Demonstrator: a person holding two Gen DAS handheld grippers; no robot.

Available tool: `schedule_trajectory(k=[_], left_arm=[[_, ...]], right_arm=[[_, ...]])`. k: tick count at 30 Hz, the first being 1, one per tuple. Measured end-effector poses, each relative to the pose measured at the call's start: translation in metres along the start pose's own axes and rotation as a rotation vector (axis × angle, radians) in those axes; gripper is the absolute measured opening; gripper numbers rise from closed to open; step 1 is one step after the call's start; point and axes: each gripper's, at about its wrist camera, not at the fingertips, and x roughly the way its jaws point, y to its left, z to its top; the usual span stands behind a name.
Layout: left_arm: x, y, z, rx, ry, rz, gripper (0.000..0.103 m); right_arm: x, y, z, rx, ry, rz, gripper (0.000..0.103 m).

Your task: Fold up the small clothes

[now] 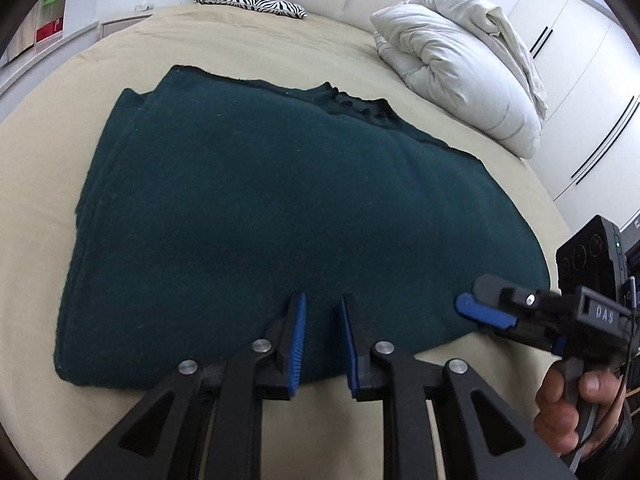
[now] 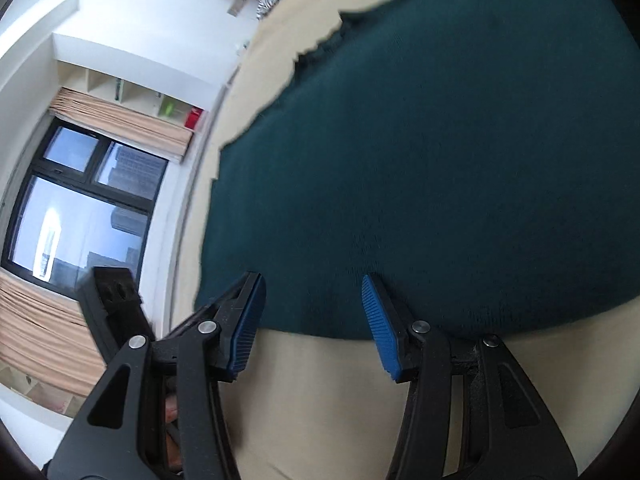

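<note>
Sweater [image 1: 280, 220] lies flat on the bed [image 1: 48, 168], dark green, already folded into a rough rectangle. Its near hem runs along the near edge of the bed, and the collar end points toward the headboard. Rumpled duvet [image 1: 460, 72] sits well apart at the far right corner, and a zebra pillow [image 1: 252, 2] at the far edge.

Your left gripper [image 1: 322, 344] hovers over the near hem. Its fingers stand a narrow gap apart with nothing pinched between them; the cloth shows behind the gap, not in it. Your right gripper [image 2: 314, 320] is over the near right corner of the sweater, fingers clearly apart and straddling the hem line, with bare sheet visible between them. The left view shows its tip [image 1: 476, 312] just at the cloth edge, but I can't tell whether it touches.

My read: you're lining up for the next fold, with both grippers at the near hem and no grip taken yet.

Next move needs:
- both grippers lowered onto the hem, pinching every layer and not just the top one
- a wider opening on the left before it goes down, since the current gap looks tight for stacked knit
- both corners lifted together and carried toward the collar, kept level so the fold lands square

Risk: thick knit may slip out of a shallow bite.
</note>
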Motion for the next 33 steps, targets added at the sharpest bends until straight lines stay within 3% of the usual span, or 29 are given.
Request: schedule_trajectory(k=[5, 15, 17, 19, 21, 25, 33], left_arm=[[-0.012, 0.023, -0.010, -0.035, 0.000, -0.023, 0.015], [-0.041, 0.039, -0.019, -0.075, -0.021, -0.009, 0.015], [-0.052, 0.040, -0.018, -0.075, -0.046, 0.009, 0.018], [-0.063, 0.038, -0.014, -0.061, -0.082, 0.038, 0.033], [-0.064, 0.034, -0.006, -0.042, -0.100, 0.068, 0.039], [-0.052, 0.015, 0.018, 0.021, -0.109, 0.109, 0.042], [-0.002, -0.001, 0.040, 0.080, -0.017, 0.194, 0.042]], right_arm=[[-0.030, -0.032, 0.009, 0.051, -0.062, 0.034, 0.044], [-0.143, -0.107, 0.010, 0.207, -0.318, -0.093, 0.044], [-0.156, -0.109, 0.008, 0.221, -0.342, -0.118, 0.045], [-0.162, -0.101, 0.003, 0.217, -0.351, -0.106, 0.047], [-0.156, -0.086, 0.004, 0.182, -0.340, -0.088, 0.047], [-0.119, -0.051, 0.013, 0.125, -0.270, -0.039, 0.047], [-0.029, 0.018, 0.058, 0.035, -0.150, 0.050, 0.047]])
